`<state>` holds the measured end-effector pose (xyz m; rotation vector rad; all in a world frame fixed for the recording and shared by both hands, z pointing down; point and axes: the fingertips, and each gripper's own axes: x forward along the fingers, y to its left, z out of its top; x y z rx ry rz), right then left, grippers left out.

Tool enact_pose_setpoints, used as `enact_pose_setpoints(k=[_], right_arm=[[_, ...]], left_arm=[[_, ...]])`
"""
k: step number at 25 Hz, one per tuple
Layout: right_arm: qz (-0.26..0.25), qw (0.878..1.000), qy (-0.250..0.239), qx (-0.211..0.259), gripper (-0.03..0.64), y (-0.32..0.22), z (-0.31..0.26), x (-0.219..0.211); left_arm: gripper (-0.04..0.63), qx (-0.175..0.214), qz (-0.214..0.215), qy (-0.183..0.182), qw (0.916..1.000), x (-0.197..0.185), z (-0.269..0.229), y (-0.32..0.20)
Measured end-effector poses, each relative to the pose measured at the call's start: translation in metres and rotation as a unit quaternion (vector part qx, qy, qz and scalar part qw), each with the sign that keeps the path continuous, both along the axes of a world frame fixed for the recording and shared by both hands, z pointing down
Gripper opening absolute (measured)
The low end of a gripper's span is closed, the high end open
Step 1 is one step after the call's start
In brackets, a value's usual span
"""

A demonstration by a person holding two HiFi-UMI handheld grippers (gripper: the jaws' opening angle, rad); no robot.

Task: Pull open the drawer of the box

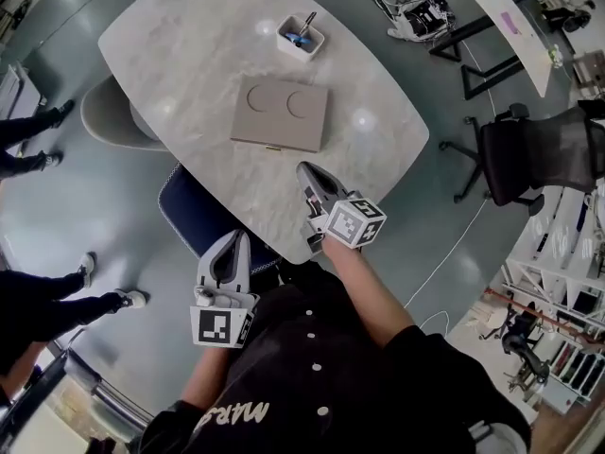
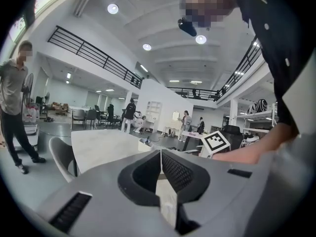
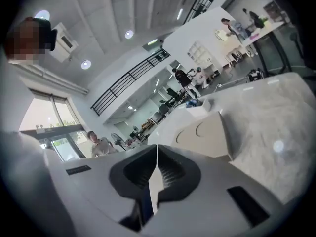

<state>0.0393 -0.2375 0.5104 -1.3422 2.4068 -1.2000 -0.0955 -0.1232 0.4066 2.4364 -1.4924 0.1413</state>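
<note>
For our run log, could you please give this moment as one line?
box: drawer shut | left gripper: shut, empty | right gripper: shut, empty, short of box

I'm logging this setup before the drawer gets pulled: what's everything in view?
table: one, pale marble, centre.
box: one, beige, flat mid-table.
pen tray: one, white, on table beyond box.
grey chair: one, grey, left of table.
blue chair: one, dark blue, tucked under near edge.
office chair: one, black, right of table.
bystanders' legs: two pairs, dark, left edge.
left gripper: one, grey, shut, short of table.
right gripper: one, grey, shut, over near edge.
</note>
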Motion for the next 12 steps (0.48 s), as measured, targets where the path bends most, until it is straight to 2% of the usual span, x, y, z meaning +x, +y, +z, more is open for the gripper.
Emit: enact_pose_setpoints(k=[3,5,8,12], right_arm=[[-0.006,0.998,-0.025,-0.052,0.005,-0.010,0.041,-0.009],[0.001,0.995,-0.046,-0.085,0.046,-0.017,0.065,-0.013],[0.018,0.989,-0.062,-0.130,0.063,-0.026,0.102,-0.014],[0.026,0.983,-0.079,-0.164,0.063,-0.040,0.133,-0.023]], left_arm=[[0.018,-0.013,0.007,0.007,0.9999,0.007,0.009,0.003],[0.018,-0.020,0.009,0.014,0.9997,0.011,0.014,0.004],[0.018,-0.032,0.004,0.025,0.9992,0.012,0.024,0.005],[0.018,-0.048,0.001,0.036,0.9982,0.009,0.041,0.006]])
